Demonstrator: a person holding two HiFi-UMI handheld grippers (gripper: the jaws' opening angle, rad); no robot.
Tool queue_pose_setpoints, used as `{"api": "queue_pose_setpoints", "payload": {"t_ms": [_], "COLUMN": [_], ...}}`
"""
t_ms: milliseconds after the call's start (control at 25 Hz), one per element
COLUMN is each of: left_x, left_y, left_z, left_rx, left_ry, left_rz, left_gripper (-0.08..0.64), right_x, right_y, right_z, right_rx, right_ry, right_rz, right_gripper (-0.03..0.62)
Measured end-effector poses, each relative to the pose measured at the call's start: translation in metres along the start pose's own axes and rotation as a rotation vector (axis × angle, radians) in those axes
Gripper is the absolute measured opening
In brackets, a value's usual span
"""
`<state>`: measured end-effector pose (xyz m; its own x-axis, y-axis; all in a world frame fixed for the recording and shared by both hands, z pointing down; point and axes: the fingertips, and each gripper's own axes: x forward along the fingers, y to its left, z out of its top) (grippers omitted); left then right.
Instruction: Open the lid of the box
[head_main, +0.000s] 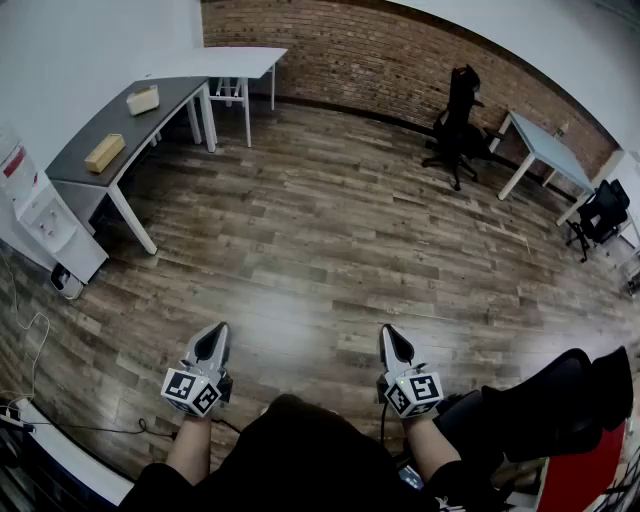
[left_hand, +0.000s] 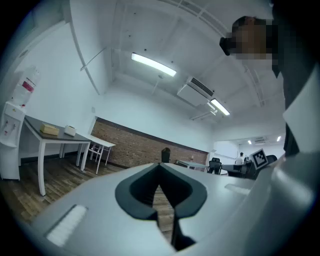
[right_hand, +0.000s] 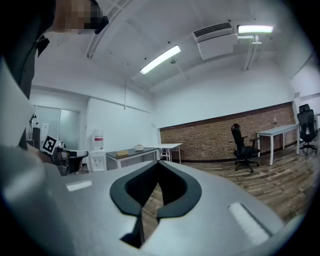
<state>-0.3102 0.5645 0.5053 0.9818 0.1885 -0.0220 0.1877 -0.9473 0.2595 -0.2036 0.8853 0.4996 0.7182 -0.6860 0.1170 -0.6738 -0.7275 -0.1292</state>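
Observation:
Two boxes lie on a grey table (head_main: 90, 160) far off at the left: a tan box (head_main: 105, 152) and a cream box (head_main: 143, 100), both with lids down. In the left gripper view the tan box (left_hand: 49, 129) and the cream box (left_hand: 70, 131) sit small on that table. My left gripper (head_main: 213, 334) and right gripper (head_main: 391, 335) hang side by side over the wooden floor near my body, far from the table. Both are shut with nothing between the jaws, as the left gripper (left_hand: 160, 165) and right gripper (right_hand: 158, 163) show in their own views.
A water dispenser (head_main: 40, 215) stands beside the grey table, and a white table (head_main: 230, 62) stands behind it. A black office chair (head_main: 458, 125), a pale table (head_main: 545, 148) and another chair (head_main: 602, 212) stand at the right. Cables (head_main: 30, 340) trail on the floor at the left.

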Motion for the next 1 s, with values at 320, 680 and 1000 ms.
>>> {"api": "queue_pose_setpoints", "payload": {"t_ms": [320,680,1000], "left_x": [-0.009,-0.035,-0.061], "left_y": [-0.001,0.014,0.028], "left_z": [-0.007,-0.001,0.007], "left_rx": [0.004,0.008,0.005], "left_ry": [0.027,0.020,-0.010], "left_rz": [0.006,0.058,0.103], "left_gripper": [0.000,0.000,0.000], "right_x": [0.003,0.014,0.030], "right_y": [0.006,0.032,0.064], "right_z": [-0.008,-0.011,-0.009], "right_rx": [0.021,0.041,0.057], "right_ry": [0.013,0.007,-0.011], "right_rz": [0.018,0.081,0.146], "right_gripper": [0.002,0.002,0.003]}}
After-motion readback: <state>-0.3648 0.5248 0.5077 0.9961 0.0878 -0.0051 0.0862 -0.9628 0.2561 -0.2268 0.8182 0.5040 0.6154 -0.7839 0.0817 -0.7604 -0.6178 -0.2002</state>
